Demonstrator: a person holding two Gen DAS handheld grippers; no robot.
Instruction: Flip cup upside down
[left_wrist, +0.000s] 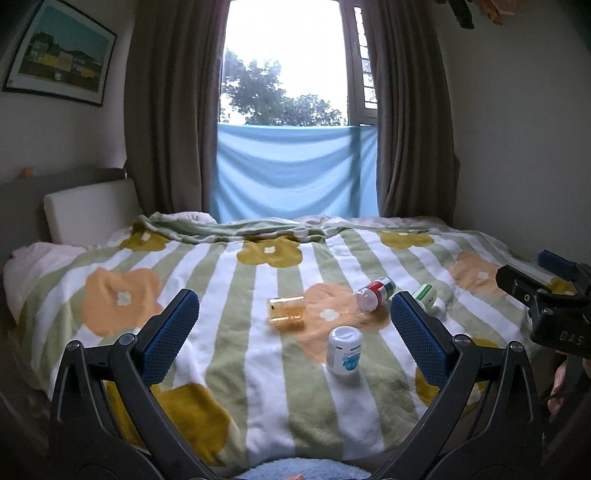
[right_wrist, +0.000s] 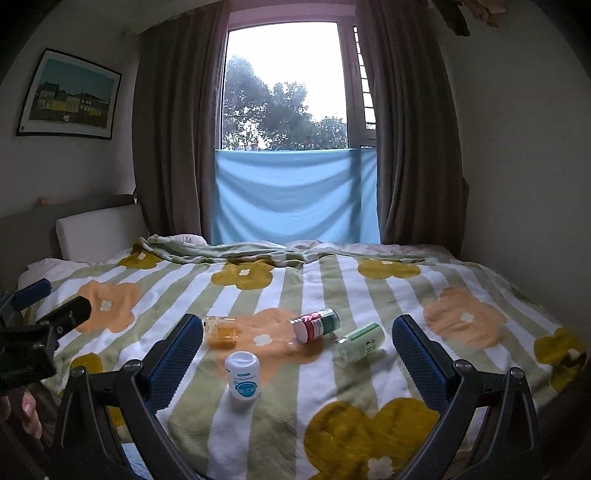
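On the bed, a striped blanket (left_wrist: 236, 369) with big flowers is spread out, and small things are laid on it. Nearest to the front edge of the bed, the left gripper (left_wrist: 295, 332) is held just above the blanket. Its two blue fingers (left_wrist: 170, 332) are spread wide apart, and nothing is held between them. The right gripper (right_wrist: 295, 350) is held beside it, toward the right side of the bed. Its blue fingers (right_wrist: 417, 358) are spread wide too, and nothing is gripped by them. Each gripper can be seen at the edge of the other one's view.

A little farther in, near the middle of the bed, a white bottle (left_wrist: 344, 350) with a blue label is stood upright. Past it and a bit to the left, the cup (left_wrist: 287, 309) is found. It is see-through and orange, and it is seen standing on the blanket, well apart from both grippers. Which end is up cannot be told. To the right of the cup, a bottle with a red and green label (left_wrist: 375, 293) is laid on its side. Farther right, a pale green bottle (right_wrist: 360, 341) is laid on its side too.

At the far edge of the bed, the blanket is bunched up. Behind it, a blue cloth (left_wrist: 295, 170) is hung under the window (left_wrist: 286, 62), with brown curtains (left_wrist: 170, 110) at both sides. A framed picture (left_wrist: 59, 55) is hung on the left wall.
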